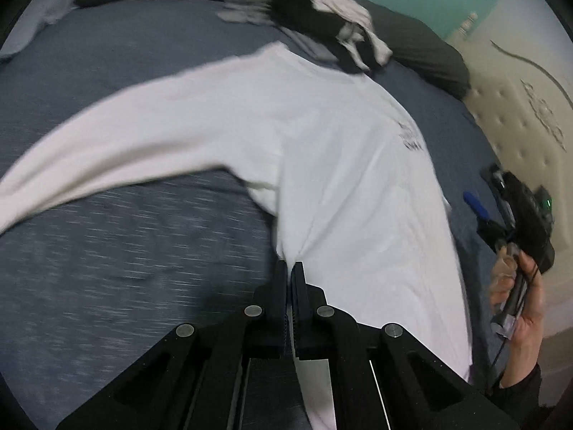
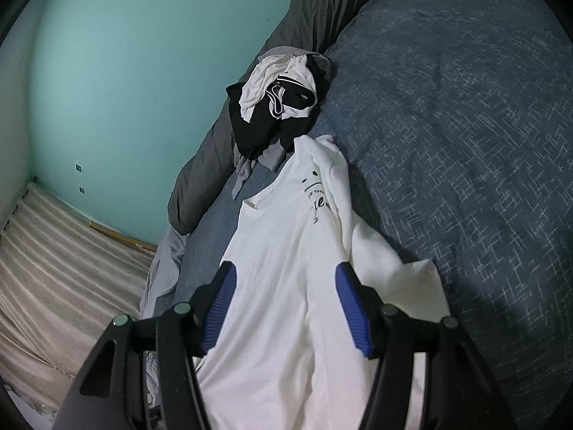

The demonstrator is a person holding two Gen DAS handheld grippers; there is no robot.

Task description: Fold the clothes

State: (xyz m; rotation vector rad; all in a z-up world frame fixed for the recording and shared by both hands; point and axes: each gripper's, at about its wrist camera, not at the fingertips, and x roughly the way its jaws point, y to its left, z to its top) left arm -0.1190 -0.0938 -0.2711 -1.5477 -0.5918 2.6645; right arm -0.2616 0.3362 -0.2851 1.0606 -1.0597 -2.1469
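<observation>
A white long-sleeved shirt (image 1: 322,150) with small black chest print lies spread on the blue-grey bedcover (image 1: 107,258). One sleeve stretches out to the left. My left gripper (image 1: 290,268) is shut on a pinch of the shirt's lower left edge, and white cloth shows between its black fingers. In the right wrist view the same shirt (image 2: 286,251) runs away from me towards its neckline. My right gripper (image 2: 286,267) hangs open just over the shirt's body, blue pads (image 2: 222,297) apart, gripping nothing. A hand (image 1: 523,308) holds that gripper at the shirt's right side.
A heap of black and white clothes (image 2: 279,107) sits beyond the shirt's collar against a dark grey bolster (image 2: 215,150). A cream tufted headboard (image 1: 519,125) stands to the right. A teal wall (image 2: 125,71) and striped cream fabric (image 2: 53,268) lie past the bed's edge.
</observation>
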